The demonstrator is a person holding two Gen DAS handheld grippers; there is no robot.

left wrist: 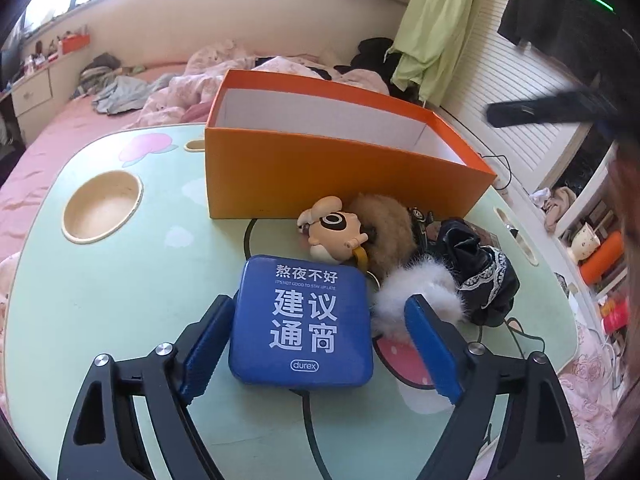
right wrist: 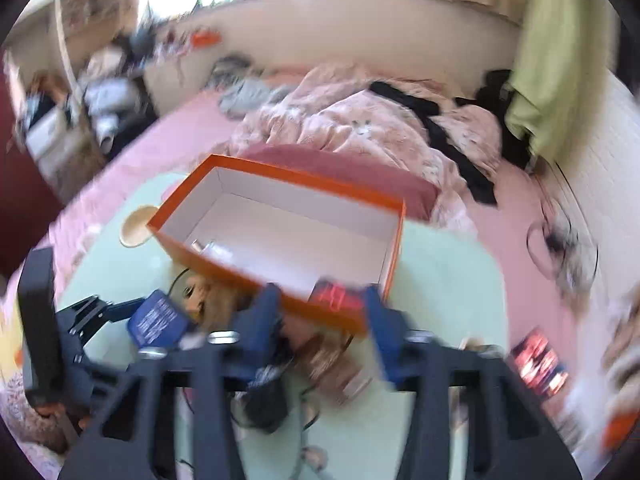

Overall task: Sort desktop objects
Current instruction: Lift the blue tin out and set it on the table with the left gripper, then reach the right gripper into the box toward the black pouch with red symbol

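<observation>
Blue pads of my left gripper (left wrist: 316, 340) flank the blue tin (left wrist: 302, 322) lying flat on the green table (left wrist: 120, 300); the jaws are spread wide, the left pad close against the tin's edge, the right one apart from it. Just beyond the tin lie a cartoon figure keychain (left wrist: 334, 230), a brown fur pompom (left wrist: 386, 226), a white fluffy piece (left wrist: 416, 292) and a black lace-trimmed item (left wrist: 478, 270), all bunched before the orange box (left wrist: 320, 176). My right gripper (right wrist: 320, 312), blurred, hovers with parted jaws over the box's near wall; something red (right wrist: 334, 294) lies inside the box there.
</observation>
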